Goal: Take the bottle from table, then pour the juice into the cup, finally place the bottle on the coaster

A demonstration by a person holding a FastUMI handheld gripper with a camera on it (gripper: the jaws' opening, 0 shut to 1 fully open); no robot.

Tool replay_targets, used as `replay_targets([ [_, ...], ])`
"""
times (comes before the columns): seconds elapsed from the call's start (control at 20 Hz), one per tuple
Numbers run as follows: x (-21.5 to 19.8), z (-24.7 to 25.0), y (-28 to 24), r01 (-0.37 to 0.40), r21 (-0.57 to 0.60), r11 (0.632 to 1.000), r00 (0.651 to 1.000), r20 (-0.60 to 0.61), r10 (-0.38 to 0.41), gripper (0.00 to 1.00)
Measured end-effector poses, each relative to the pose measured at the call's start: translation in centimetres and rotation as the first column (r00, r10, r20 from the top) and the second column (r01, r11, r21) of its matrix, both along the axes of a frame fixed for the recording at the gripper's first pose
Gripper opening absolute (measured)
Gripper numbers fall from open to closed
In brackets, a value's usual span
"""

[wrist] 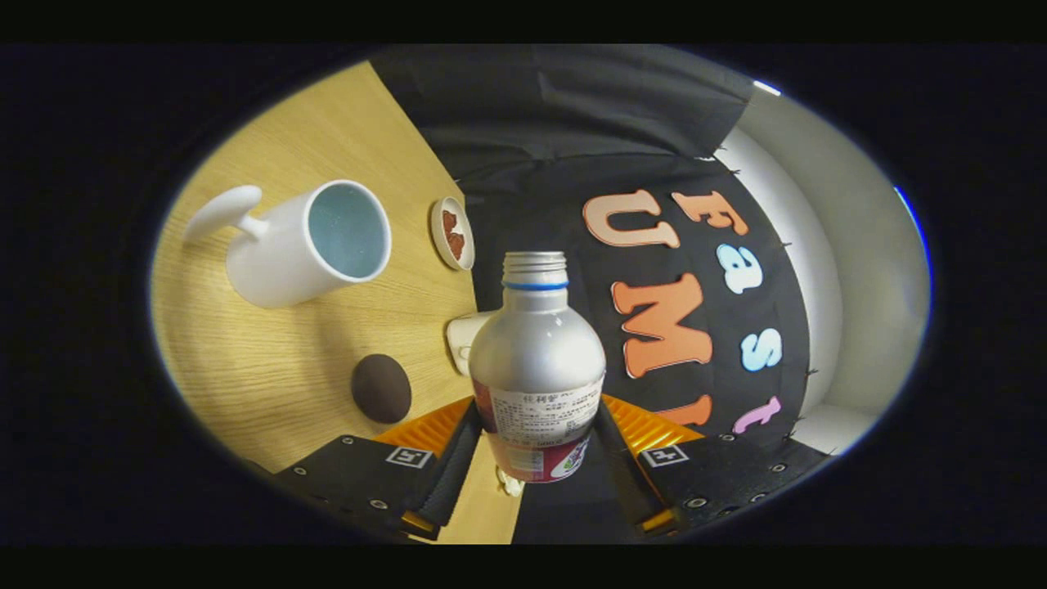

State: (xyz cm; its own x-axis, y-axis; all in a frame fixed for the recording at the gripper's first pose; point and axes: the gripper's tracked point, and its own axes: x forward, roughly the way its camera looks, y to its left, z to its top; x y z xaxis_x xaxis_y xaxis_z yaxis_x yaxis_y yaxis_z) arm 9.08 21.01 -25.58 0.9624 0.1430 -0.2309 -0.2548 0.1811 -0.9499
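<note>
1. Light wood-grain table (270, 368) runs off to the left of the fingers, with the black cloth wall of the booth behind it and a pale plain wall past the cloth on the right. The whole scene sits tilted in the gripper view.
2. White cup (307, 244) with a handle stands on the table, well beyond the fingers to the left. Inside looks pale blue-ish; can't tell if there's any liquid in it.
3. Small dish (452, 233) near the table's edge, just past the cup, holds something reddish-brown.
4. Dark round coaster (381, 388) lies flat, just ahead of the left finger.
5. Gripper (536, 446) is clamped on the silver bottle (536, 352), both fingers pressing its labelled lower part. The cap's off, the neck open, and the bottle is off the table.
</note>
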Motion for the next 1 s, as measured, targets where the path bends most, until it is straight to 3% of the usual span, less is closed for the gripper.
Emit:
replay_targets([
  [0.45, -0.2, 0.2, 2.0, -0.082, -0.126, 0.989, 0.996, 0.029, 0.087, 0.77],
  [1.0, -0.2, 0.8, 3.4, -0.144, -0.286, 0.948, 0.985, 0.051, 0.165, 0.77],
])
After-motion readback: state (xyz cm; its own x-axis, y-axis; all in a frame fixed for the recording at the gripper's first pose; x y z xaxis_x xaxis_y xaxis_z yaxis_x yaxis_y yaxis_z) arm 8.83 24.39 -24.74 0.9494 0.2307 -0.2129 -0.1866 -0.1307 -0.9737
